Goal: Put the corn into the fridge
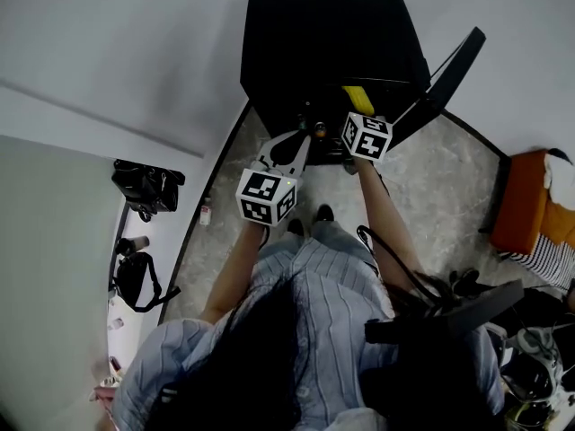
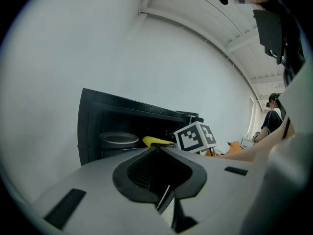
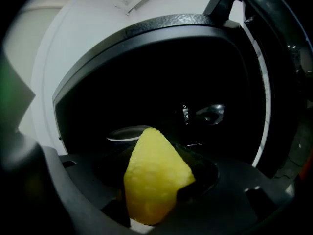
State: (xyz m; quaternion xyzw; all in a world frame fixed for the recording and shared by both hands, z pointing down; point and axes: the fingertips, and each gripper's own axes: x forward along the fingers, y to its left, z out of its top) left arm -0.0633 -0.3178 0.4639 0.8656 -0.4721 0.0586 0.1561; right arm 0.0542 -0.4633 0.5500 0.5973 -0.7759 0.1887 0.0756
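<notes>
Two grippers reach toward the black box-shaped fridge (image 1: 323,43) in the head view, which stands against a pale wall with its black door (image 1: 452,72) swung open to its right. The left gripper (image 1: 302,135) sits just before the fridge's opening, and the right gripper (image 1: 359,115) beside it holds a yellow tapering corn cob (image 1: 358,100) at the fridge's front edge. An orange seat (image 1: 526,200) stands well to the fridge's right and a black bag (image 1: 148,187) well to its left. In the left gripper view we find the left gripper (image 2: 157,150) with its jaw tips pressed together and nothing between them. Beyond them lie the fridge (image 2: 90,126), a round grey dish (image 2: 119,139) inside it, and the corn cob (image 2: 155,141) at its mouth. In the right gripper view we see the right gripper (image 3: 152,190) clamped on the corn cob (image 3: 154,173), whose pointed end aims into the fridge's (image 3: 146,77) dark interior, just short of the dish (image 3: 124,132), with the door (image 3: 274,58) at the fridge's right.
</notes>
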